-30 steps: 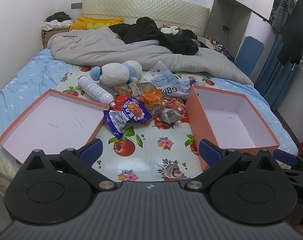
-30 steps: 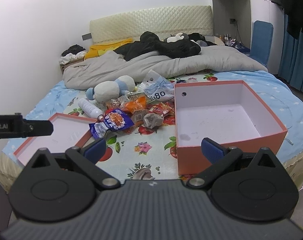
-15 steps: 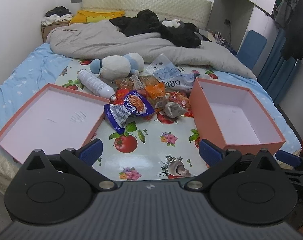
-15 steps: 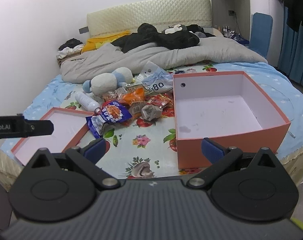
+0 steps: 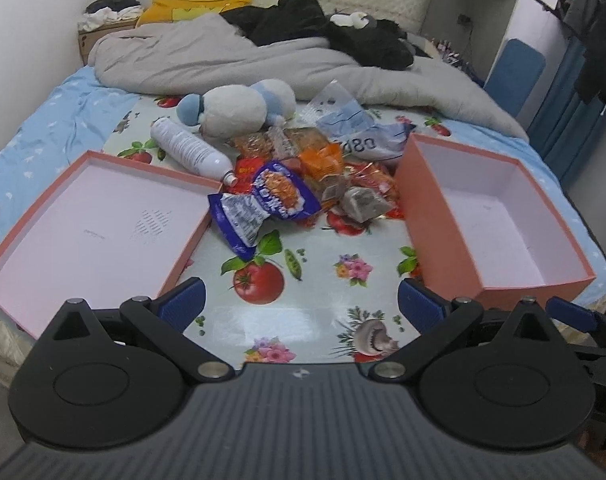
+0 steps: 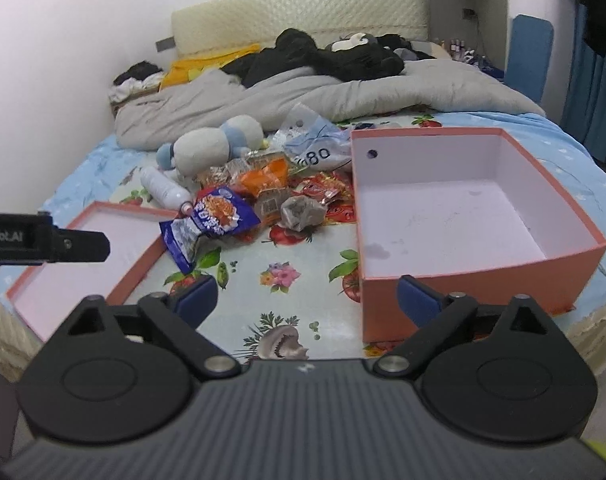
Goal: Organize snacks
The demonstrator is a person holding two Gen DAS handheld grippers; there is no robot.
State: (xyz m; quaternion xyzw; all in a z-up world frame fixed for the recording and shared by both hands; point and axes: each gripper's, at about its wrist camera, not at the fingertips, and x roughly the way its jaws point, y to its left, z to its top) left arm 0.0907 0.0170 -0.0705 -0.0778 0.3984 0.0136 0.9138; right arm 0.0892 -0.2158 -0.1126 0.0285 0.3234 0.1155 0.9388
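Note:
A heap of snack packets lies mid-bed on a fruit-print cloth: a blue-purple bag (image 5: 263, 200) (image 6: 213, 220), orange packets (image 5: 321, 158) (image 6: 265, 174), red packets (image 6: 323, 192) and a grey pouch (image 5: 361, 202) (image 6: 301, 210). An orange box (image 5: 435, 220) (image 6: 463, 276) stands to their right with nothing in it; its shallow lid (image 5: 35, 204) (image 6: 139, 264) lies at the left. My left gripper (image 5: 301, 304) hovers open over the cloth's near part. My right gripper (image 6: 307, 300) holds nothing, its jaws closing a little; the near pad (image 6: 417, 300) overlaps the box's front corner.
A white bottle (image 5: 189, 148) and a plush toy (image 5: 235, 108) lie behind the snacks, with a printed plastic bag (image 5: 355, 128). A grey duvet (image 5: 231, 60) and black clothes cover the far bed. The left gripper's side (image 6: 43, 238) shows at the right view's left edge.
Both grippers have come forward and down toward the bed, so snacks and boxes look larger. The right gripper's pads have drawn slightly inward.

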